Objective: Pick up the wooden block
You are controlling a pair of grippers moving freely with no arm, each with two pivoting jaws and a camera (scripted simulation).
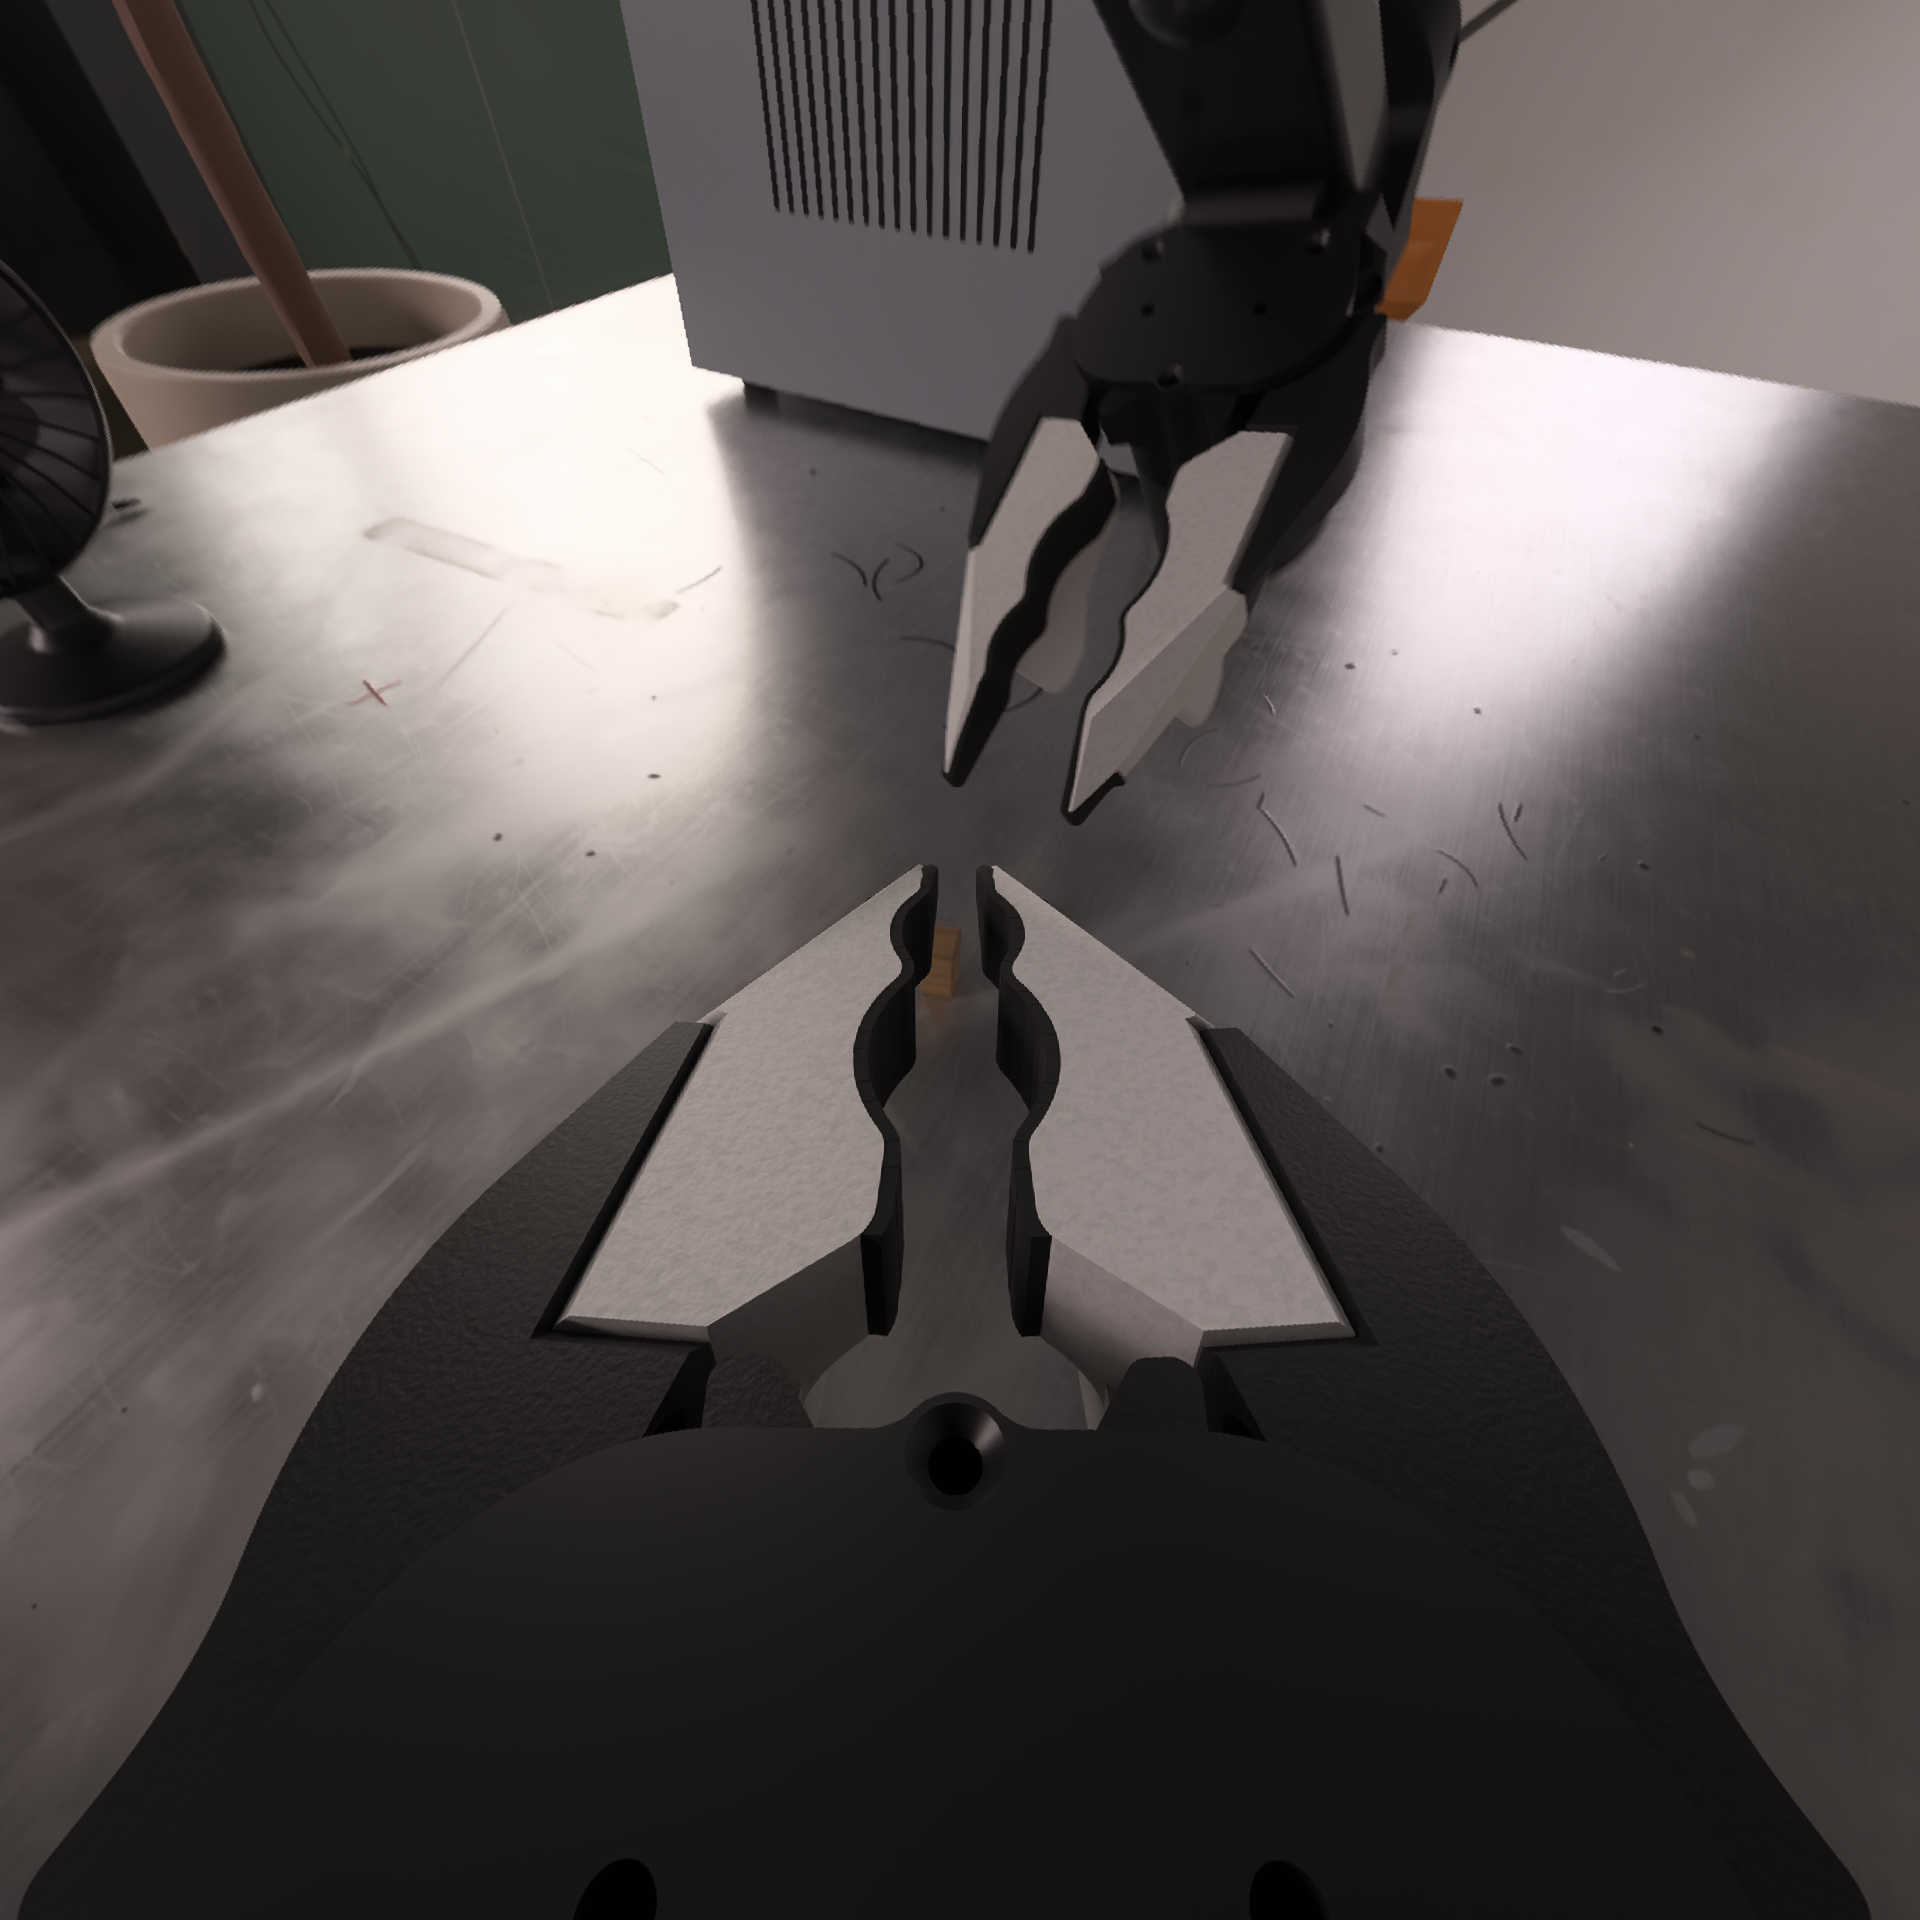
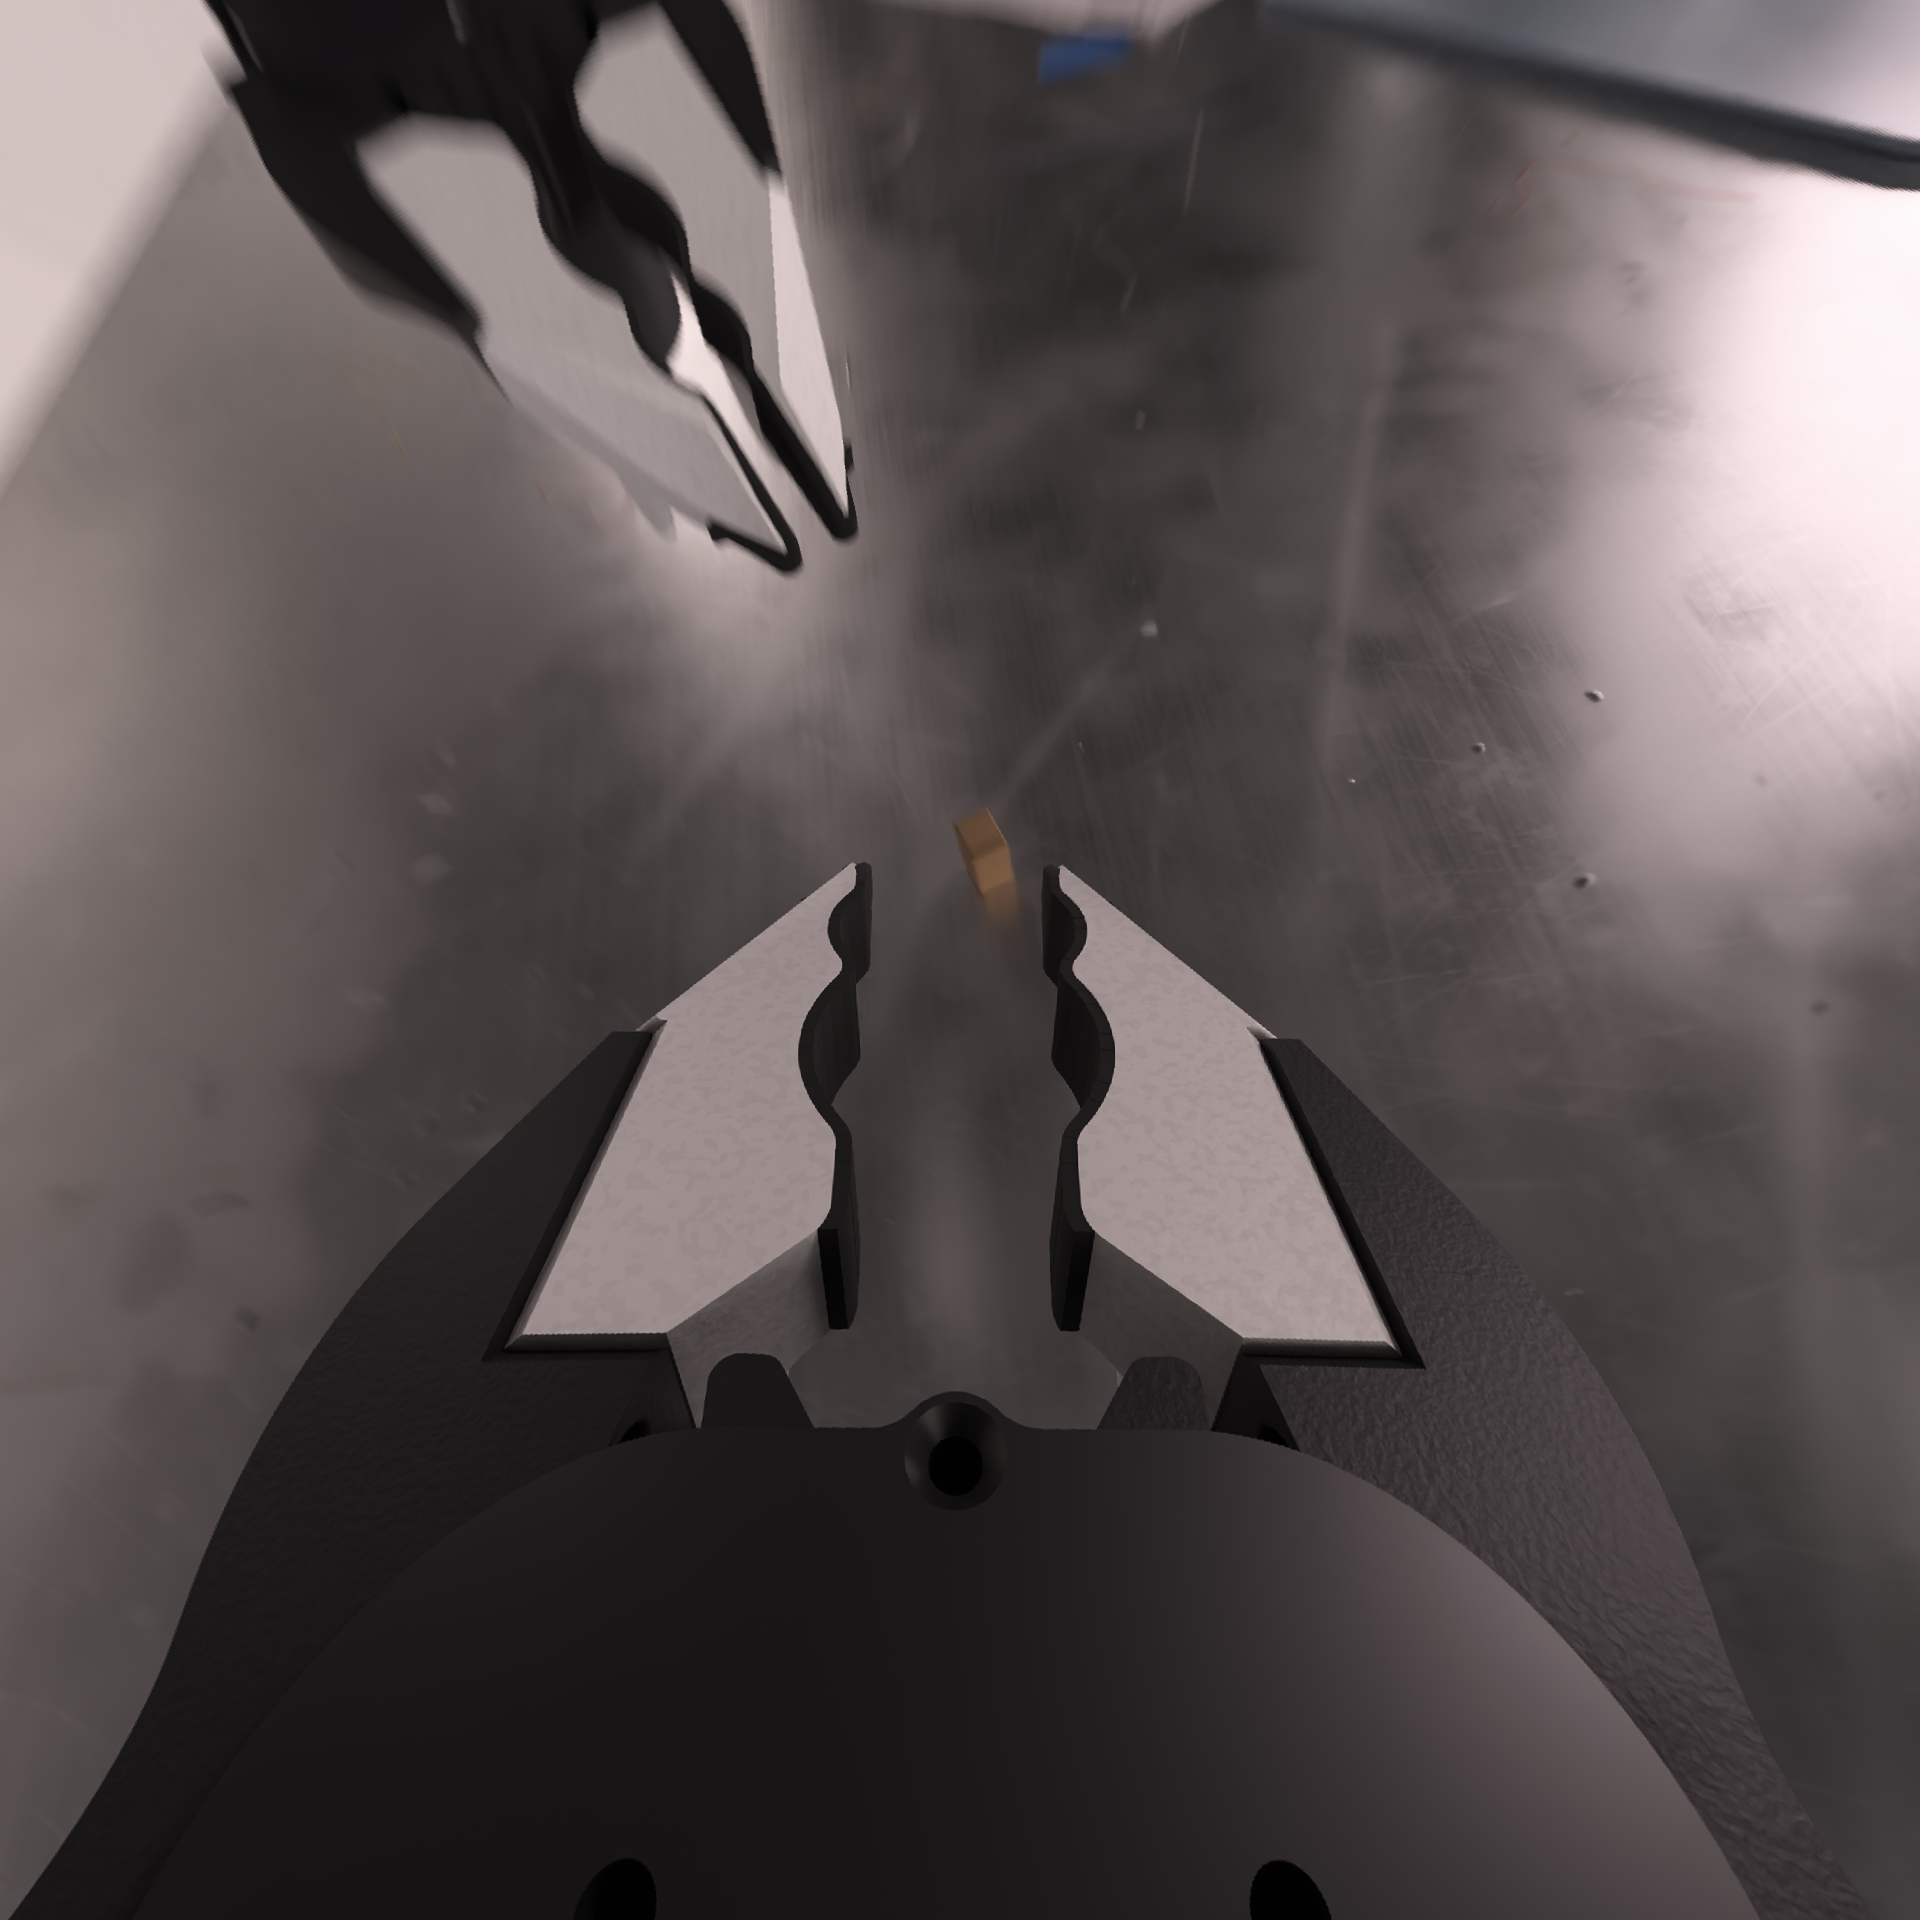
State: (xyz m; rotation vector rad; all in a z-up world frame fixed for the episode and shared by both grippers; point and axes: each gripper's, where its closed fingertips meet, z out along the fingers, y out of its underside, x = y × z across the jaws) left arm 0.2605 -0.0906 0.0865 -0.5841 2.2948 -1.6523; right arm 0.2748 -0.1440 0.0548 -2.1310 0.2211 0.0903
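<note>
The small wooden block (image 2: 985, 854) stands on the scratched metal table (image 2: 1455, 935). In the right wrist view it lies just beyond my right gripper (image 2: 956, 873), a little right of the midline between the fingertips. The right gripper is open and empty, tilted down over the table. In the left wrist view the block (image 1: 943, 961) shows through the narrow gap of my left gripper (image 1: 956, 883), farther off on the table and not touched. The left gripper's fingers stand only slightly apart and hold nothing. The right gripper (image 1: 1013, 795) hangs opposite it; the left gripper (image 2: 819, 535) shows at the upper left.
A pale cabinet with vent slits (image 1: 883, 156) stands at the back of the table (image 1: 416, 935). A black fan (image 1: 62, 582) is at the left edge. A beige pot with a wooden stick (image 1: 301, 332) is beyond the table. A clear tape strip (image 1: 520, 566) lies flat.
</note>
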